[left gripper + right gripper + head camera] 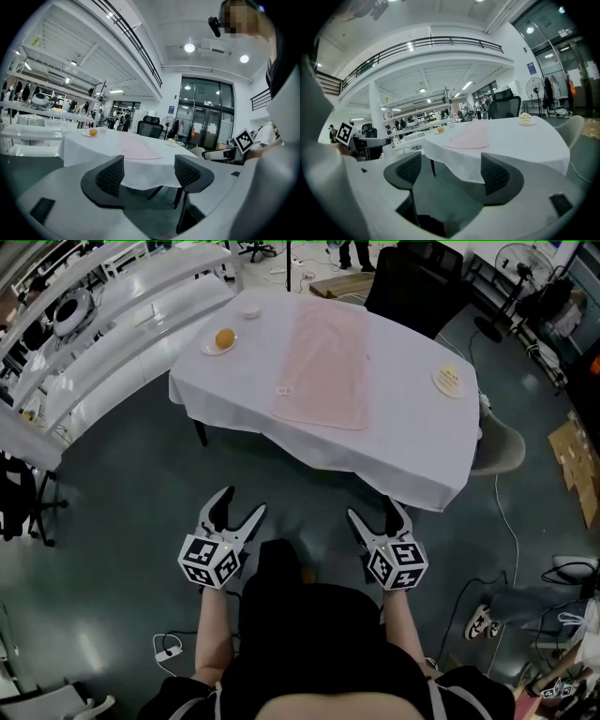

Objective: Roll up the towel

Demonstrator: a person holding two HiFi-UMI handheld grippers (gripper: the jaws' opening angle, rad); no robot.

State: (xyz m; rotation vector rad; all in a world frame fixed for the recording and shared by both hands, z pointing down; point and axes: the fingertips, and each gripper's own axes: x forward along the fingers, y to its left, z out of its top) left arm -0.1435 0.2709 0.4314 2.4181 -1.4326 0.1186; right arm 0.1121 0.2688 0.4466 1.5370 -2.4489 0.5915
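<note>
White-clothed table [412,427]: stands on a dark floor, well ahead of the person.

Pink towel [323,367]: lies flat and fully unrolled down the middle of the table, its near edge close to the table's front edge. Neither gripper touches it.

Black office chair [412,277]: stands at the table's far side.

Left gripper [240,504]: held low over the floor, well short of the table, its jaws spread wide with only floor and table edge showing between them.

Right gripper [375,512]: held level with the left one, jaws equally wide apart and holding nothing.

Plate [205,347]: at the table's far left corner, carrying an orange round fruit [224,337].

Second plate [441,388]: near the right edge, holding pale food.

Small white bowl [249,307]: beyond the first plate.
</note>
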